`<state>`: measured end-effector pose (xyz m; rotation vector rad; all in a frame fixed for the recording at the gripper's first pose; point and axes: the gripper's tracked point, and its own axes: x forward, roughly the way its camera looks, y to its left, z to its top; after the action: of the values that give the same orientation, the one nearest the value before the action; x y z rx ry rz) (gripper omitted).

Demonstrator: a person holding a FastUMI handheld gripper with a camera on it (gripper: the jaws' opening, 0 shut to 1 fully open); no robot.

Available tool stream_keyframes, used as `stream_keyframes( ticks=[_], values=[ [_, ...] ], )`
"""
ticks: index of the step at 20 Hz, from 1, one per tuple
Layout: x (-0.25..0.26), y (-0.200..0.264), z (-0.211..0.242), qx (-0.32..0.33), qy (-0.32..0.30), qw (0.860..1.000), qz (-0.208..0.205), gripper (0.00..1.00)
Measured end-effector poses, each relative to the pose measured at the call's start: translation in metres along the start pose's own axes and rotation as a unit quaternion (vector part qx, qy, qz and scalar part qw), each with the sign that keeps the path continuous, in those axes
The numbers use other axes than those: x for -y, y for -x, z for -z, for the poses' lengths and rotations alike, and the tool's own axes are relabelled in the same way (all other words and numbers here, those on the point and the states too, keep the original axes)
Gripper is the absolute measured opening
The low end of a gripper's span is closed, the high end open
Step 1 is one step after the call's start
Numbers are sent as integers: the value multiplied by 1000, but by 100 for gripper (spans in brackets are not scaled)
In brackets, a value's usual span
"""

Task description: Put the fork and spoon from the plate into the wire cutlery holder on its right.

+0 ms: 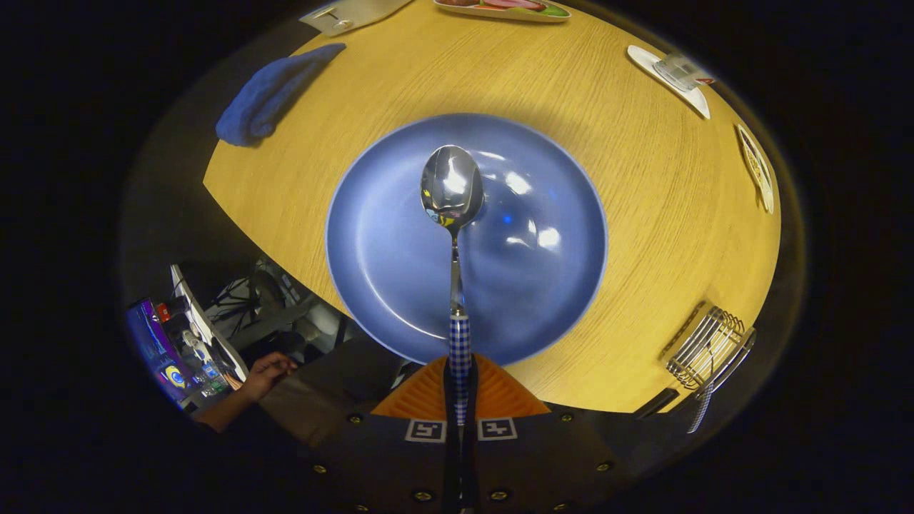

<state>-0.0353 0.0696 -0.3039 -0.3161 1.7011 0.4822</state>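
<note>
My gripper [460, 389] is shut on the spoon [453, 207], pinching its blue-and-white checked handle between both fingers. The spoon's shiny bowl points straight ahead and hangs above the middle of the blue plate [543, 300], which lies on the round wooden table. The wire cutlery holder [707, 350] stands to the plate's right near the table's edge. A checked handle [701, 410] sticks out of the holder; the head of that utensil is hidden.
A folded blue cloth [275, 93] lies beyond the plate to the left. At the far side of the table [643, 185] sit a dish of food [503, 8], a white coaster with a glass [675, 75] and a small card [757, 168]. A person's hand [268, 371] rests below the table's left edge.
</note>
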Motion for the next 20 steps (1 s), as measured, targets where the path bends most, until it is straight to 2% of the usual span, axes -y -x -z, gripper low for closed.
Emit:
stream_keyframes(
  ticks=[6,11,20],
  values=[
    [7,6,11,1,-9,1000,-7,2],
    [22,12,28,10,-9,1000,11,2],
    [65,43,82,-11,-47,999,14,2]
  ],
)
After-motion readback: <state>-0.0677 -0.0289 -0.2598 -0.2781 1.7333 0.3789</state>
